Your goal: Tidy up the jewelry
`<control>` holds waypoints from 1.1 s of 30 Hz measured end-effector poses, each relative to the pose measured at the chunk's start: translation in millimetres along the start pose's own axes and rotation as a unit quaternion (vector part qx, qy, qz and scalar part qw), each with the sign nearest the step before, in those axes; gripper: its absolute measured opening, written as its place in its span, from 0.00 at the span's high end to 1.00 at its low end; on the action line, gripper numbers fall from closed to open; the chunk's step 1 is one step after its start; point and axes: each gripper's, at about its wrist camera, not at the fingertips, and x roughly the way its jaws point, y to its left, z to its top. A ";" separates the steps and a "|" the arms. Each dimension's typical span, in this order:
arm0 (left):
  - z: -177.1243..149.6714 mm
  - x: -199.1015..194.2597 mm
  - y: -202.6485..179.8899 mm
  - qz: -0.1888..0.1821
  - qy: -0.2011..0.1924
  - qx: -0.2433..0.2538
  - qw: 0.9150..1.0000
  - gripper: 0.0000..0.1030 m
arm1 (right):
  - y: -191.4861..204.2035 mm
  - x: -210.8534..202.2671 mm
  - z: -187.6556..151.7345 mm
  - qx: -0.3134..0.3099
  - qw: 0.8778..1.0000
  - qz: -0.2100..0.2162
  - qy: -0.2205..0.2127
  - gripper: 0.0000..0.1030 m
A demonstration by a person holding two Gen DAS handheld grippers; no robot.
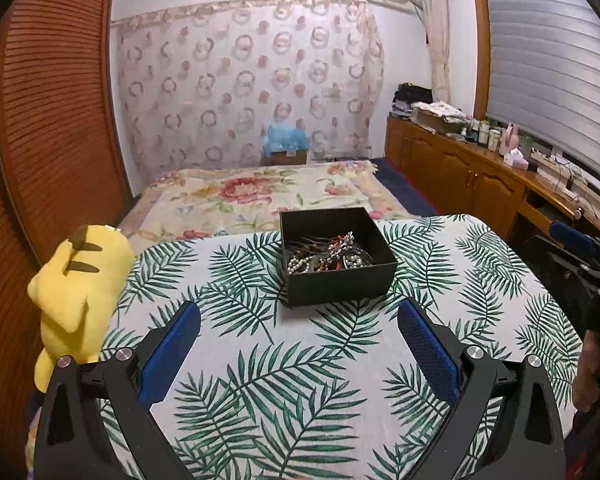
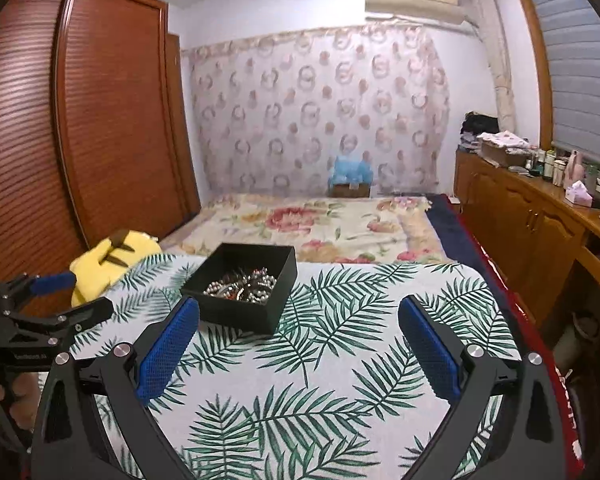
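Note:
A black open box point(image 1: 374, 280) stands on the leaf-print table point(image 1: 260, 380), holding a tangle of jewelry point(image 1: 326, 256): pearl strands, a silver piece and reddish beads. My left gripper point(image 1: 298, 314) hangs open just short of the box, nothing between its blue pads. From the right wrist view the box point(image 2: 244, 316) lies ahead and to the left, its jewelry point(image 2: 242, 286) showing inside. My right gripper point(image 2: 298, 310) stands wide open and empty, to the right of the box. Each gripper appears at the edge of the other's view, hand-held.
A yellow plush toy point(image 1: 78, 292) rests at the table's left edge, beside a wooden slatted wardrobe point(image 1: 56, 100). A bed with a floral cover point(image 1: 260, 192) lies beyond the table. A wooden cabinet point(image 1: 460, 168) with bottles and boxes runs along the right wall.

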 end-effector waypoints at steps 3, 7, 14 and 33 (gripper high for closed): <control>1.0 -8.9 -1.7 0.000 -0.012 0.003 1.000 0.08 | 1.1 -9.5 -0.9 0.004 1.000 0.004 -0.007 0.03; 1.8 -15.1 -4.7 0.006 -0.024 0.004 1.000 0.08 | 3.3 -18.0 0.6 0.001 1.000 0.002 -0.018 0.03; 1.7 -16.5 -7.1 0.004 -0.026 0.003 1.000 0.08 | 5.2 -20.6 -0.1 0.000 1.000 0.002 -0.020 0.03; 1.4 -16.7 -7.8 0.006 -0.027 0.003 1.000 0.08 | 5.8 -19.5 -2.6 -0.004 1.000 0.005 -0.014 0.03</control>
